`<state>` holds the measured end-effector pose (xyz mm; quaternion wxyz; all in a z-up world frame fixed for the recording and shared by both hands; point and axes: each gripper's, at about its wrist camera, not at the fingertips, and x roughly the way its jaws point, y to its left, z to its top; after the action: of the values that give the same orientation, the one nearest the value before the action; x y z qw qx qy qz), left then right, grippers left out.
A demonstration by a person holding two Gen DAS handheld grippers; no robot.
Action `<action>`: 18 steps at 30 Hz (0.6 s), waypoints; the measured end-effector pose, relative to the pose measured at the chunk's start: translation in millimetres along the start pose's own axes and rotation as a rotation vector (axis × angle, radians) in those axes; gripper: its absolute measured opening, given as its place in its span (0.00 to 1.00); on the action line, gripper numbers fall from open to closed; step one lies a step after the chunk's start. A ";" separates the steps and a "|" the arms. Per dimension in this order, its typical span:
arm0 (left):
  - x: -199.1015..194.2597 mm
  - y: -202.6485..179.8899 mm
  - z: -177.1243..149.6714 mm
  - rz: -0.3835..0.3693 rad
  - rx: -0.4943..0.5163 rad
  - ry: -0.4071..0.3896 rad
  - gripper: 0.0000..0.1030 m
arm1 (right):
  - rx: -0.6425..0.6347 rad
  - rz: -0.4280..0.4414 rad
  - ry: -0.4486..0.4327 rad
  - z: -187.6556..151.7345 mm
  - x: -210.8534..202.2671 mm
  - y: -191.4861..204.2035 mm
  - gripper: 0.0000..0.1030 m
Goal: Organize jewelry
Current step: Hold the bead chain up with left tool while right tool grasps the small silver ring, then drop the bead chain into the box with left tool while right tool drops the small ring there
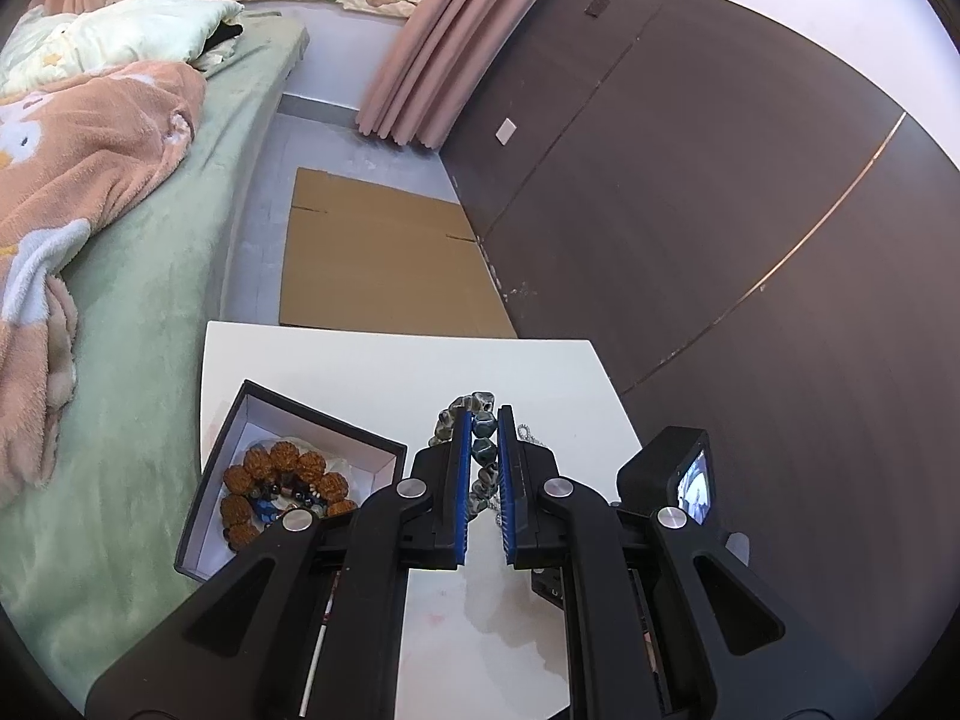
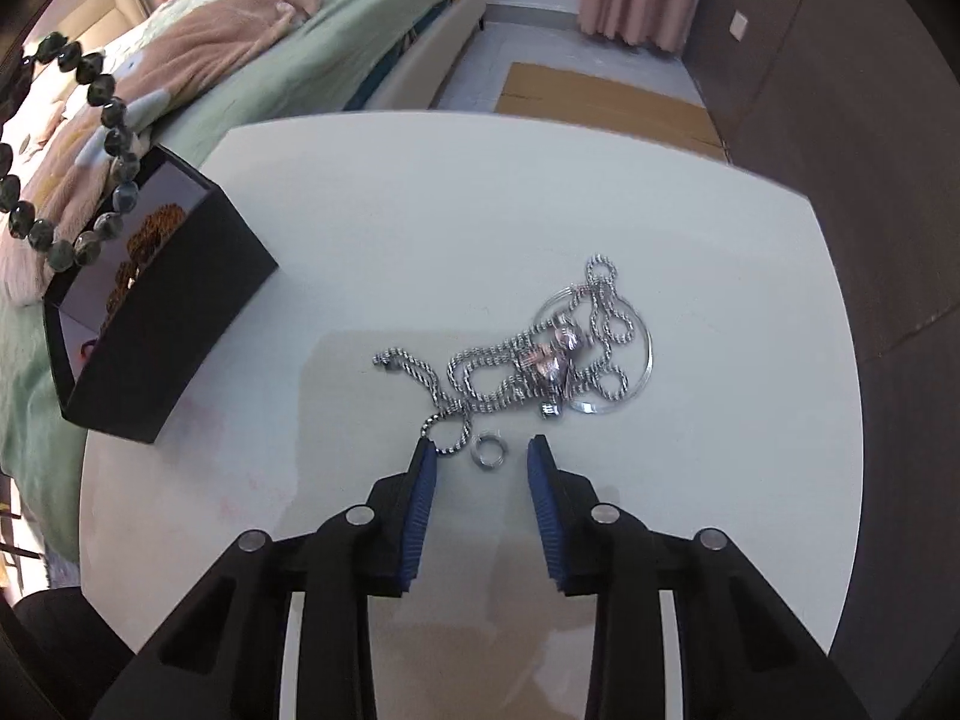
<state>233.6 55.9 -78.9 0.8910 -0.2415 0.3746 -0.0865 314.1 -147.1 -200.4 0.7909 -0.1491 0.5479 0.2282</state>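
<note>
Risk sits with your left hand-held gripper [image 1: 480, 420], clamped on the dark bead strand [image 1: 483, 450]: it dangles at upper left of the right view, beside the black box [image 2: 180, 312], and could snag the rim. Your right hand-held gripper [image 2: 480, 450] stands partly open around the small ring [image 2: 487, 450] on the counter [image 2: 420, 210], holding nothing; closing could catch the tangled silver chain [image 2: 510, 360]. Box contents are half hidden.

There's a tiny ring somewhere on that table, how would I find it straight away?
Start at the white table and find the tangle of silver chain toward its near side. Just in front of that tangle, between the blue fingertips of the right hand-held gripper, lies the small silver ring. Unlike the big thin hoop in the tangle, it is thick, tiny and lies apart.
</note>
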 end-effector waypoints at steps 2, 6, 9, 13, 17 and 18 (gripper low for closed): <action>0.6 0.7 -0.5 0.003 -0.002 0.000 0.09 | -0.013 0.014 -0.008 2.0 -0.5 0.7 0.19; 1.7 1.4 -0.1 0.010 -0.002 0.004 0.09 | -0.023 0.040 -0.007 3.7 -2.6 1.4 0.11; -0.2 3.2 -0.1 0.012 -0.006 0.002 0.09 | -0.002 0.063 -0.002 3.5 -6.2 -2.8 0.11; -6.6 8.8 0.6 0.019 -0.011 -0.009 0.09 | 0.040 0.113 -0.031 3.5 -18.2 -7.0 0.11; -14.5 17.3 1.5 0.033 -0.023 -0.017 0.09 | 0.083 0.189 -0.075 6.3 -34.8 -9.8 0.11; -16.7 20.3 1.5 0.039 -0.026 -0.017 0.09 | 0.091 0.204 -0.086 6.8 -38.7 -9.8 0.11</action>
<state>222.4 79.6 -77.6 0.8924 -0.2465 0.3727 -0.0623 313.2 -159.8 -162.0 0.7922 -0.0464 0.5357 0.2887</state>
